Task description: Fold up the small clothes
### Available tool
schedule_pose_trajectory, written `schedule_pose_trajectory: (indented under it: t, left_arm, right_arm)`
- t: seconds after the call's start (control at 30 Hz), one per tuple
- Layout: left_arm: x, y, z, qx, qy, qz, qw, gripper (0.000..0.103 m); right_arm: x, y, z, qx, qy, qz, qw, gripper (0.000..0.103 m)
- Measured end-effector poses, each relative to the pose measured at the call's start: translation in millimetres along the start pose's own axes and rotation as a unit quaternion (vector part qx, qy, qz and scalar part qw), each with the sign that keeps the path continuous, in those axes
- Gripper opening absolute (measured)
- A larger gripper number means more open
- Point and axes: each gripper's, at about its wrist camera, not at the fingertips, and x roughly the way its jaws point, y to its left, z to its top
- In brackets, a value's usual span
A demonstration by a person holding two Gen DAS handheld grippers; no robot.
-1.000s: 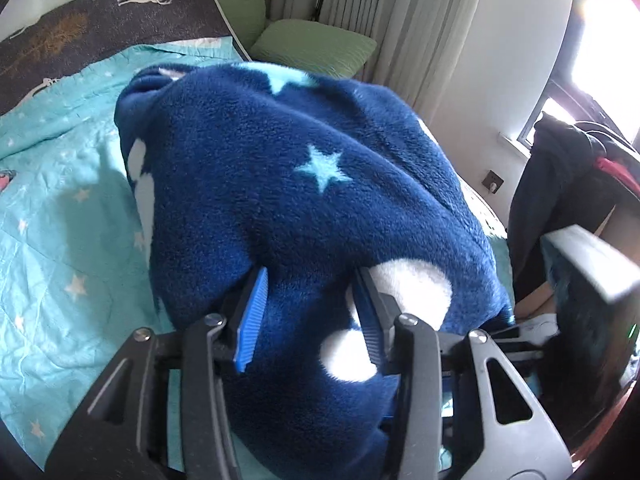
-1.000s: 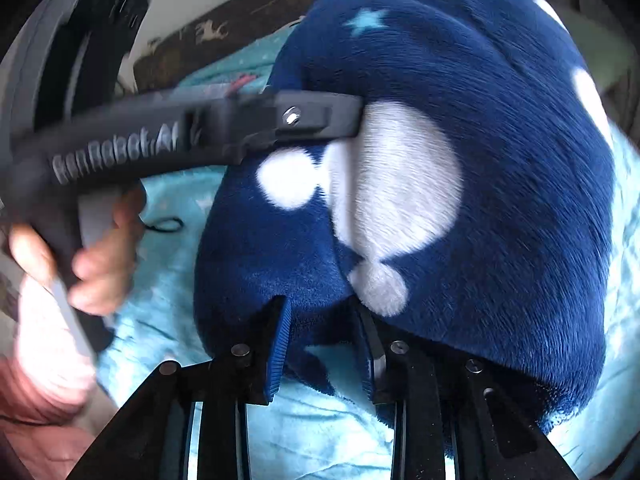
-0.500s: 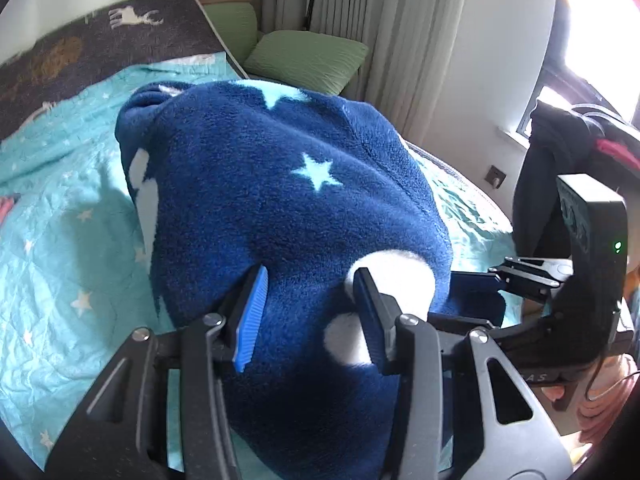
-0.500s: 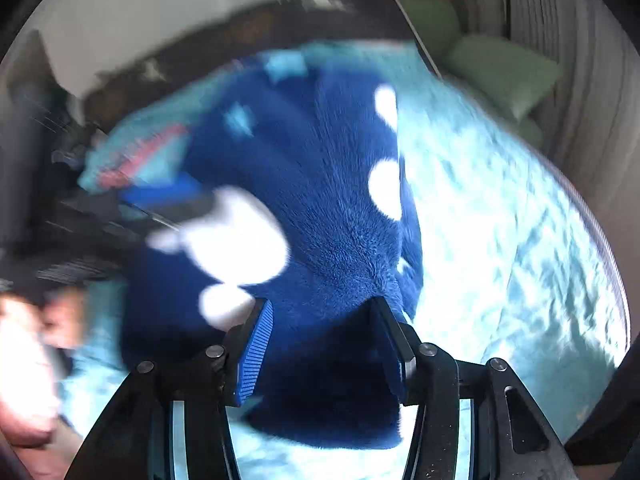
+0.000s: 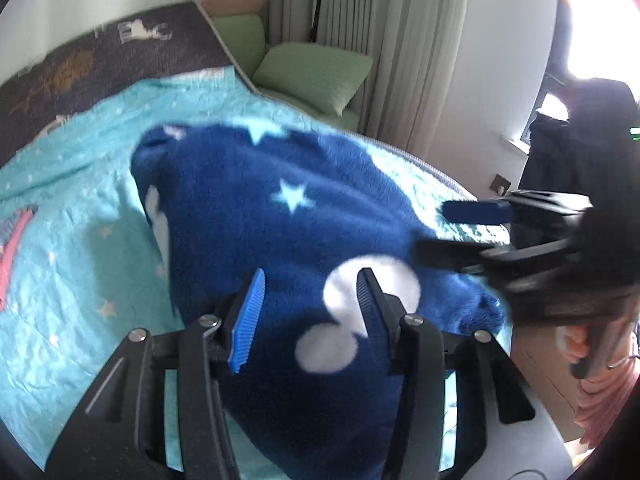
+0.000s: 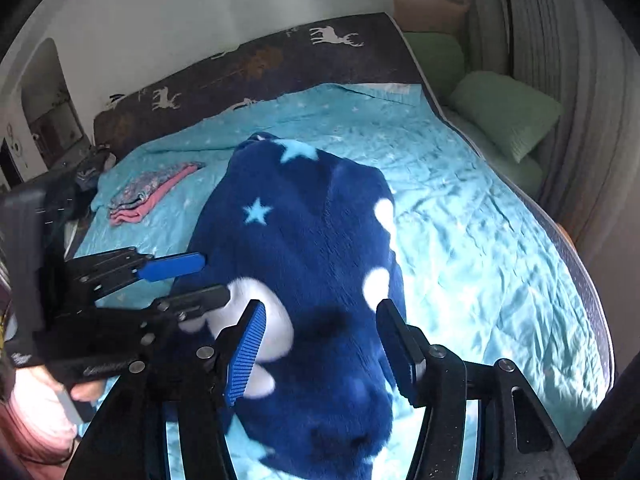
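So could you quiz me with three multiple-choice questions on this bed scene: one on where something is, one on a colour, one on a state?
1. Where does the folded pink garment lie?
A. on the teal bedspread
B. on the green pillow
C. on the floor

2. What colour is the fleece garment?
A. red
B. navy with stars and white spots
C. plain grey

3. How is the right gripper?
A. shut, empty
B. missing a finger
C. jaws apart, opening over the fleece

Answers: A, it rests on the bedspread near the headboard; B, navy pile shows; C, a clear gap shows.

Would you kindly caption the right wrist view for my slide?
Right gripper opening above a navy star-patterned fleece on a turquoise bedspread.
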Motion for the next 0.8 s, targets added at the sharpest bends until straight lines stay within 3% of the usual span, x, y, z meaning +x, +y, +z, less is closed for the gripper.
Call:
schedule_pose_trajectory:
  t: [0.17,0.27,0.3,0.37,0.4,0.43,0.47,0.57,0.7,0.77,0.8]
  left_arm:
    - [-1,18,18,0.002,-0.020,0.049,0.9986,0.050]
    - [36,46,25,-0.024,0.018,0.070,0.9971,0.050]
    - [54,56,22,-0.039,0.040,0.068,0.9961,0.053]
    - [82,74,13,-0.068,0.060,0.058,0.9942,0.069]
    - [95,85,8,-0.100,0.072,0.034,0.9919,0.070]
    - [101,94,4,-0.126,0.073,0.017,0.9892,0.073]
    - [103,100,3,-0.137,0.072,0.008,0.9879,0.074]
    - [99,99,4,-0.122,0.068,0.002,0.9902,0.074]
    - [77,93,11,-0.115,0.050,0.001,0.9920,0.069]
    - [61,95,18,-0.120,0.037,-0.002,0.9921,0.065]
    - [49,98,23,-0.120,0.019,0.007,0.9925,0.064]
  right_arm:
    - [24,13,13,0.007,0.012,-0.025,1.000,0.059]
    - [44,5,26,0.023,0.033,-0.011,0.999,0.060]
    - [57,1,27,0.024,0.050,-0.012,0.998,0.061]
    - [90,-7,21,0.026,0.090,-0.015,0.996,0.064]
    - [100,-12,18,0.032,0.094,-0.018,0.995,0.066]
    - [110,-21,16,0.051,0.101,-0.020,0.993,0.076]
    - [120,-36,14,0.091,0.119,-0.008,0.989,0.091]
    - [135,-74,4,0.194,0.157,0.100,0.963,0.092]
    - [108,-63,10,0.152,0.128,0.083,0.976,0.089]
    - [77,-54,24,0.130,0.096,0.068,0.984,0.075]
    - [60,-48,33,0.118,0.071,0.055,0.989,0.074]
